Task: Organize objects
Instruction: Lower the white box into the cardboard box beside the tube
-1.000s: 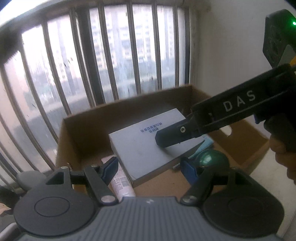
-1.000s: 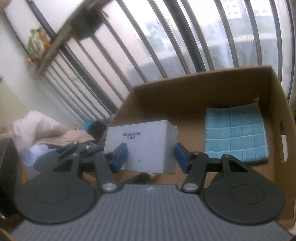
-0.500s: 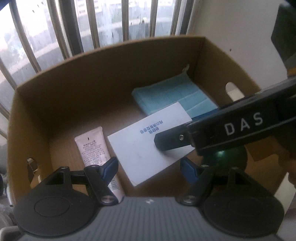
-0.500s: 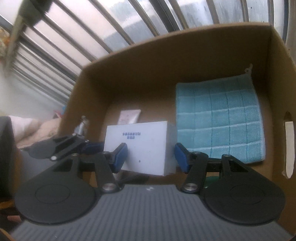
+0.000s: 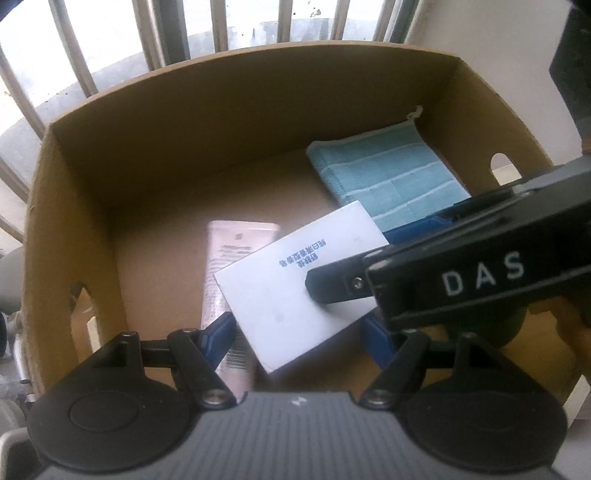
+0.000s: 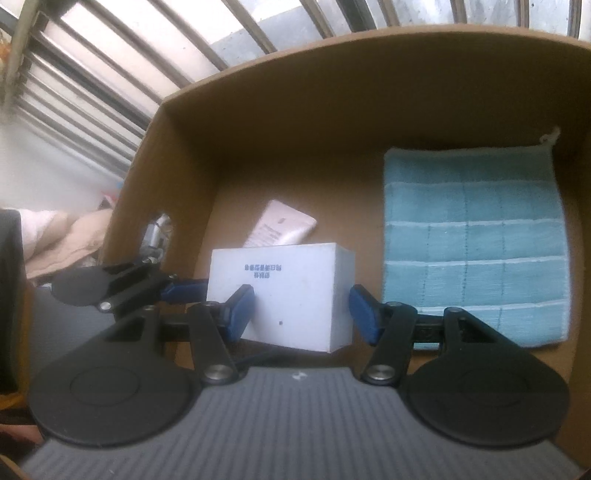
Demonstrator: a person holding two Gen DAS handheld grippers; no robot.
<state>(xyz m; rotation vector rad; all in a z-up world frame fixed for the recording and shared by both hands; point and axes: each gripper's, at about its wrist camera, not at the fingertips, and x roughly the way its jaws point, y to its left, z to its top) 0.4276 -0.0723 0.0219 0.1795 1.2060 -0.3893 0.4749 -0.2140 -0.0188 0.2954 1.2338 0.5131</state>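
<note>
A white box [image 6: 291, 295] with printed text sits between the blue pads of my right gripper [image 6: 301, 312], low inside a brown cardboard carton [image 6: 332, 92]. The pads stand at its two sides and hold it. In the left wrist view the same box [image 5: 291, 291] hangs over the carton floor, with the right gripper [image 5: 388, 254] reaching in from the right. My left gripper [image 5: 301, 338] is open and empty just in front of the box. A pink tube [image 5: 229, 266] lies on the carton floor, partly under the box.
A folded teal cloth [image 6: 472, 243] lies flat at the carton's right side. The carton walls have hand holes [image 5: 504, 168]. A barred window [image 5: 258, 29] stands behind the carton. Bedding [image 6: 59, 236] lies outside to the left.
Both grippers have tilted down and moved into the carton. The white box has come lower with the right gripper, and the tube and cloth now show more fully.
</note>
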